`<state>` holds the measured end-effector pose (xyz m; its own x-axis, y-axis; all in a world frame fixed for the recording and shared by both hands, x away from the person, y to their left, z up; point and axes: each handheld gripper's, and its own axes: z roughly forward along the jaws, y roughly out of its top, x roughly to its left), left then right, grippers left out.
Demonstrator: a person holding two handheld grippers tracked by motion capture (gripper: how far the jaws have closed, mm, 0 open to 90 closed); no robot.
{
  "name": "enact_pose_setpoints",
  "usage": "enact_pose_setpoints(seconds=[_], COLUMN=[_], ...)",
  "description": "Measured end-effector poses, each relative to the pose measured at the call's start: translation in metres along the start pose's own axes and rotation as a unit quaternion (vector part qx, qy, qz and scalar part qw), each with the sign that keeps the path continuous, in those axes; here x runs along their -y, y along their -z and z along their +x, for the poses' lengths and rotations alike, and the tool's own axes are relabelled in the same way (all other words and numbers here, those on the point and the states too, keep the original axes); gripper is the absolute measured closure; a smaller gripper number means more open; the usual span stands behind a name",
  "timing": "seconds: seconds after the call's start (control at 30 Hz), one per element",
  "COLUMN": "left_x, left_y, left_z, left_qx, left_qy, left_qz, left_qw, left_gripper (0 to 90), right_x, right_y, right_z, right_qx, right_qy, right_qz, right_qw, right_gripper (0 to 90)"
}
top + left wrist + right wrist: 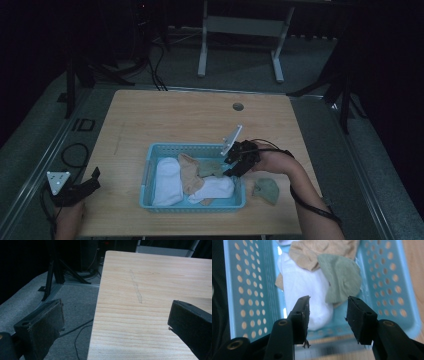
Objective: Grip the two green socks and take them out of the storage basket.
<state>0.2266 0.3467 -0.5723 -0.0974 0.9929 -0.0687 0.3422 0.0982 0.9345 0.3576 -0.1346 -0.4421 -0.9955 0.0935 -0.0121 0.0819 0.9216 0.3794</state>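
Up close, through the right gripper view, we see our right hand-held gripper (pixel 328 312) released above the perforated blue plastic basket (pixel 242 290), nothing between its jaws; a soft green sock (pixel 340 280) lies inside beside white and tan ones. From above, another green sock (pixel 266 190) lies right of the basket on the wooden desk (pixel 175 115). Far left of the basket, our left hand-held gripper (pixel 115 322) hangs released.

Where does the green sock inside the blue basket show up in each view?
High view: green sock lies in the blue basket's right end, beside the right gripper.
Left gripper view: bare table edge and floor here, no sock.
Right gripper view: upper centre-right, above the jaws.
Shared landmark: the white sock beside it.
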Motion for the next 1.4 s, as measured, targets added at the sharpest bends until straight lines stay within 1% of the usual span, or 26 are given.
enact_pose_setpoints(seconds=[0.1, 0.3, 0.37, 0.4, 0.5, 0.57, 0.6, 0.63, 0.73, 0.8, 0.87, 0.97, 1.0, 1.23, 1.4], left_x=[0.0, 0.0, 0.0, 0.0, 0.0, 0.0, 0.0, 0.0, 0.0, 0.0, 0.0, 0.0, 0.0, 0.0, 0.0], left_y=[0.0, 0.0, 0.0, 0.0, 0.0, 0.0, 0.0, 0.0, 0.0, 0.0, 0.0, 0.0, 0.0, 0.0, 0.0], left_z=[0.0, 0.0, 0.0, 0.0, 0.0, 0.0, 0.0, 0.0, 0.0, 0.0, 0.0, 0.0, 0.0, 0.0, 0.0], left_qx=[0.0, 0.001, 0.001, 0.001, 0.001, 0.002, 0.002, 0.002, 0.002, 0.002, 0.002, 0.002, 0.002, 0.0, 0.0], left_qy=[-0.001, -0.001, -0.001, 0.0, -0.001, 0.0, 0.0, 0.0, 0.0, 0.0, 0.0, 0.0, 0.0, 0.0, -0.001], left_qz=[0.0, 0.001, 0.0, 0.0, 0.0, 0.0, 0.0, 0.0, 0.0, 0.0, 0.001, 0.0, 0.0, 0.001, 0.001], left_qw=[1.0, 1.0, 1.0, 1.0, 1.0, 1.0, 1.0, 1.0, 1.0, 1.0, 1.0, 1.0, 1.0, 1.0, 1.0], left_gripper=[0.7, 0.7, 0.7, 0.7, 0.7, 0.7, 0.7, 0.7, 0.7, 0.7, 0.7, 0.7, 0.7, 0.7, 0.7], right_x=[-0.006, -0.015, -0.018, -0.019, -0.021, -0.021, -0.022, -0.022, -0.022, -0.022, -0.022, -0.023, -0.023, -0.026, -0.03], right_y=[-0.009, -0.027, -0.033, -0.038, -0.047, -0.05, -0.056, -0.058, -0.064, -0.067, -0.069, -0.07, -0.069, -0.056, -0.039], right_z=[-0.001, -0.005, -0.006, -0.007, -0.009, -0.009, -0.011, -0.011, -0.011, -0.011, -0.012, -0.011, -0.011, -0.008, -0.004], right_qx=[-0.003, -0.009, -0.012, -0.012, -0.013, -0.012, -0.01, -0.01, -0.007, -0.003, 0.003, 0.006, 0.006, 0.006, 0.011], right_qy=[0.007, 0.011, 0.01, 0.013, 0.015, 0.013, 0.015, 0.014, 0.019, 0.018, 0.021, 0.024, 0.024, 0.031, 0.033], right_qz=[0.006, 0.016, 0.021, 0.026, 0.036, 0.039, 0.046, 0.048, 0.056, 0.063, 0.067, 0.068, 0.067, 0.06, 0.047], right_qw=[0.9999, 0.9998, 0.9997, 0.9995, 0.9992, 0.9991, 0.9988, 0.9987, 0.9982, 0.9979, 0.9975, 0.9974, 0.9974, 0.9977, 0.9983], right_gripper=[53.8, 55.1, 55.4, 55.6, 56.1, 56.6, 57.5, 57.9, 60.7, 64.7, 71.8, 82.0, 83.3, 84.9, 85.2])
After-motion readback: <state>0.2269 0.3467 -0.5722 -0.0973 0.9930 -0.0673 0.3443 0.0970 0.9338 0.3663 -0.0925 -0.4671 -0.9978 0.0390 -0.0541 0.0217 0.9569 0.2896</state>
